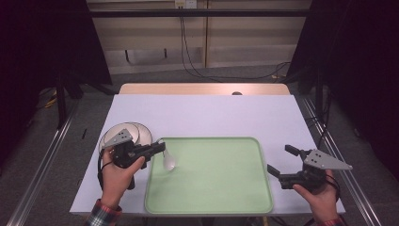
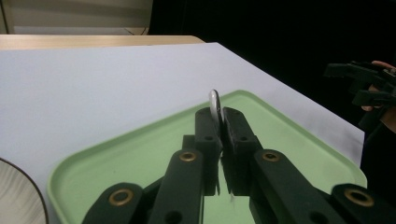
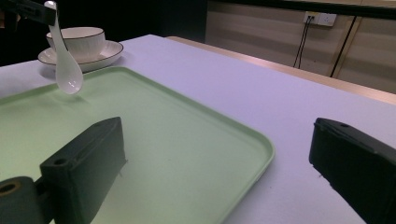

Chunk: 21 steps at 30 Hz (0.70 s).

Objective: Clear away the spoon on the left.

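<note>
White ceramic-looking spoon (image 1: 167, 160) hangs pinched by its handle in the left gripper (image 1: 160, 149), bowl end down over the left part of the green tray (image 1: 244, 197).

Glazed and smooth, the spoon is probably light, stiff and slippery, and would likely chip if dropped, so the handle's thin upper end, where the jaws are pressed together on it, looks the sensible hold; in the left gripper view the handle tip (image 2: 214, 103) pokes up just past the pads. From the right gripper view the spoon (image 3: 67, 70) dangles near vertical, its bowl just above the tray surface (image 3: 187, 154), with the bowl and saucer (image 3: 81, 46) behind it on the table. Right gripper (image 1: 283, 165) rests spread and empty beside the tray's right rim, well apart from the spoon.
</note>
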{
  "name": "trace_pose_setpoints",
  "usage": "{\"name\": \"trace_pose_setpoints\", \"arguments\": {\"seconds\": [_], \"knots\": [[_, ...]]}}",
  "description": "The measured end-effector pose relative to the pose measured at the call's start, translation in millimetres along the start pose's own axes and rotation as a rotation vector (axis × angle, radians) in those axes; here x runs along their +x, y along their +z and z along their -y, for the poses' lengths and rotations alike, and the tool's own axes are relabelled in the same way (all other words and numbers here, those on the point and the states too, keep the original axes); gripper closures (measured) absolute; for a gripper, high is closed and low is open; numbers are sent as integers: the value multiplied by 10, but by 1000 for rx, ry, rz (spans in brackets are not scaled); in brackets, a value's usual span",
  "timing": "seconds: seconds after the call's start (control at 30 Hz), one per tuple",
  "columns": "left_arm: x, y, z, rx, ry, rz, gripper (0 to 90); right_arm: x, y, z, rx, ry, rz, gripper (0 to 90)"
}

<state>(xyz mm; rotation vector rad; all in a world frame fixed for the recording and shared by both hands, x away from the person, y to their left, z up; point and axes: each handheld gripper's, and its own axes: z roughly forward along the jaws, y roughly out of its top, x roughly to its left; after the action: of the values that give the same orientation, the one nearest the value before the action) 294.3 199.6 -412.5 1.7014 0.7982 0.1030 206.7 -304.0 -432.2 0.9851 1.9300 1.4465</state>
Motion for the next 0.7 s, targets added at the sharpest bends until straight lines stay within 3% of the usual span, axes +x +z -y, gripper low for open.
{"name": "trace_pose_setpoints", "arguments": {"seconds": [0.7], "knots": [[-167,87,97,65,21,68,856,10,11,1,3,-5,-9,33]]}}
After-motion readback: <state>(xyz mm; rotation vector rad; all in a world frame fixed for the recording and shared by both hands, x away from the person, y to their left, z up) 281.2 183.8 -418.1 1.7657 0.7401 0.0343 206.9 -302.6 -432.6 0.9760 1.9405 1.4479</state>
